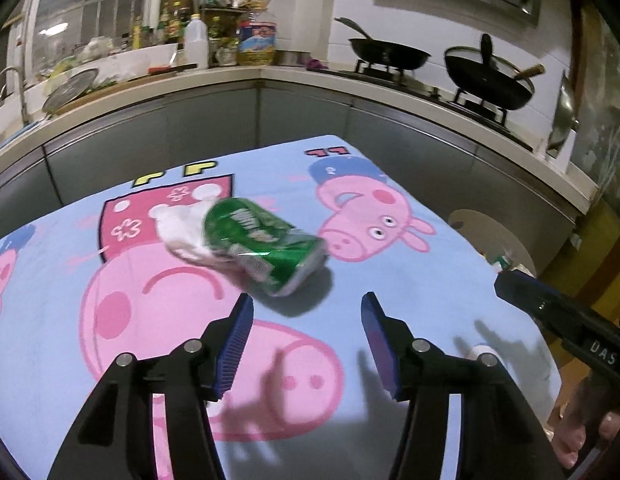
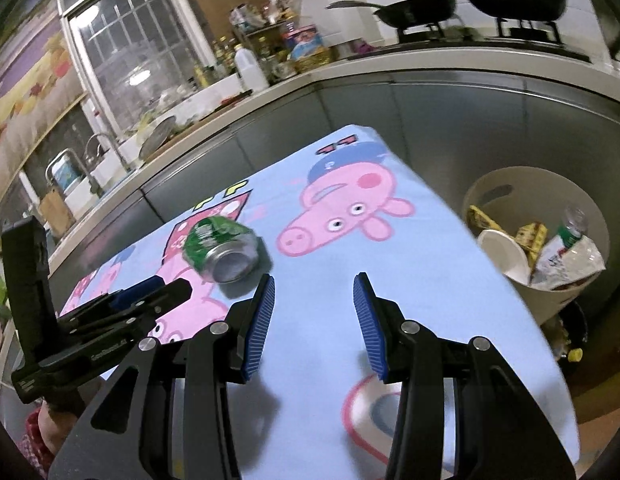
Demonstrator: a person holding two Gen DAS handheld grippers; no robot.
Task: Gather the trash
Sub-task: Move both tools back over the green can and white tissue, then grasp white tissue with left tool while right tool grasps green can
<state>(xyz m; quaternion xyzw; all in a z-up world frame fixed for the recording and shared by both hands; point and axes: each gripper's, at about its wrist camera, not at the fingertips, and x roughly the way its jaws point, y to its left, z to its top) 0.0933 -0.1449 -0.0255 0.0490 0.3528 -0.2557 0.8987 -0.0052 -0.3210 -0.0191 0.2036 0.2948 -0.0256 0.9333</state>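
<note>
Both grippers hover spread apart with nothing between their blue pads: the left gripper (image 1: pixel 308 316) sits low over the bench (image 1: pixel 429 280), and the right gripper (image 2: pixel 313 300) is likewise parted and empty above the light-blue cartoon-pig cloth (image 2: pixel 409 264) that covers it. Just ahead of the left gripper's fingertips, a crushed green can (image 1: pixel 266 244) lies on its side on the cloth, its open silver end turned toward the right wrist view. Touching the can's far side is a crumpled white wad (image 1: pixel 180 236), paper or plastic, hard to tell. Beside the bench's right edge stands a cream waste bin (image 2: pixel 505 184) holding a paper cup (image 2: pixel 503 256), a plastic bottle (image 2: pixel 571 224) and wrappers. Farther back, a kitchen counter (image 1: pixel 310 80) carries bottles and two black pans (image 1: pixel 389 54) on a stove.
</note>
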